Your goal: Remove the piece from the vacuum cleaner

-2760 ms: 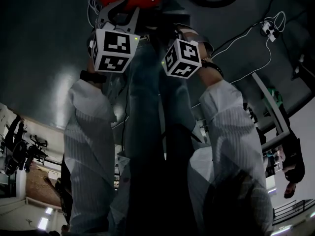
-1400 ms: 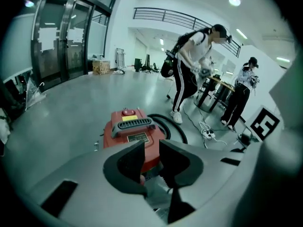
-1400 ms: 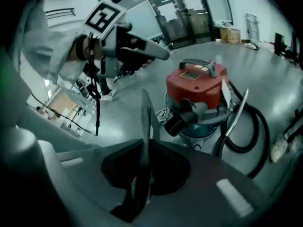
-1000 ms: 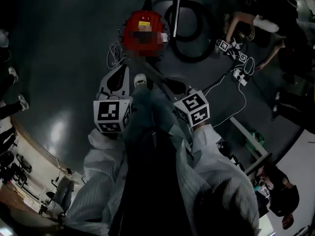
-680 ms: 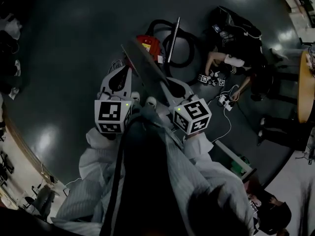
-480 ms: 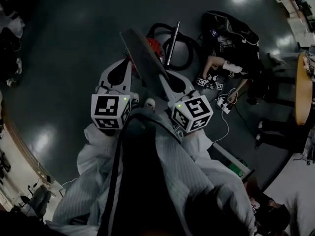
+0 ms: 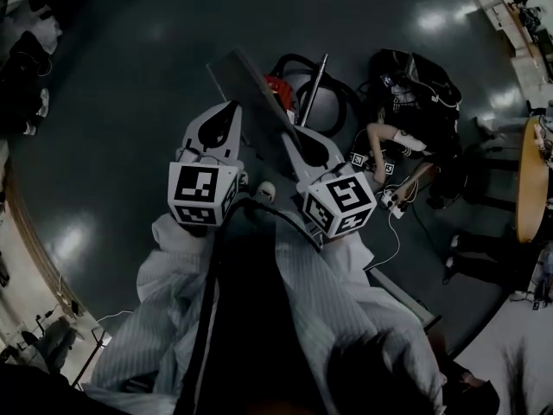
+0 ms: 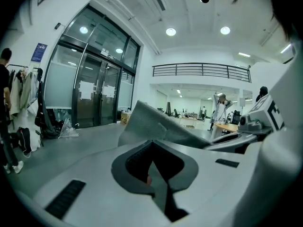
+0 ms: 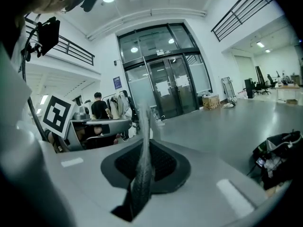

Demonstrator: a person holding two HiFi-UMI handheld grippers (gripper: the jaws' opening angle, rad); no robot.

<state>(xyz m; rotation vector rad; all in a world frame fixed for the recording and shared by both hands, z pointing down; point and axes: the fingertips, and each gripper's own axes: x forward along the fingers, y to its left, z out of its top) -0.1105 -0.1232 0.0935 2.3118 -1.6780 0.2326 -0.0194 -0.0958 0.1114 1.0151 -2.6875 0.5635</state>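
Note:
My right gripper (image 7: 298, 137) is shut on a flat grey piece (image 7: 246, 85), held high over the floor. The piece sticks out ahead of the jaws to the upper left. In the right gripper view it shows edge-on (image 9: 146, 126) between the pads of the right gripper (image 9: 144, 160). The red vacuum cleaner (image 7: 281, 89) lies far below, mostly hidden behind the piece, with its black hose (image 7: 339, 102) and metal wand (image 7: 315, 76) beside it. My left gripper (image 7: 216, 119) is alongside, jaws together with nothing in them (image 8: 154, 167); the piece (image 8: 156, 126) shows just past it.
A person sits on the floor (image 7: 406, 137) at the right, next to a black bag (image 7: 415, 80), marker cubes (image 7: 371, 162) and a power strip with its cable (image 7: 393, 201). A round wooden table (image 7: 531, 180) stands at far right. Glass doors (image 9: 165, 89) lie ahead.
The view has risen far above the floor; the vacuum cleaner has shrunk and slid behind the grey piece. Both grippers came up together, the right one carrying the piece.

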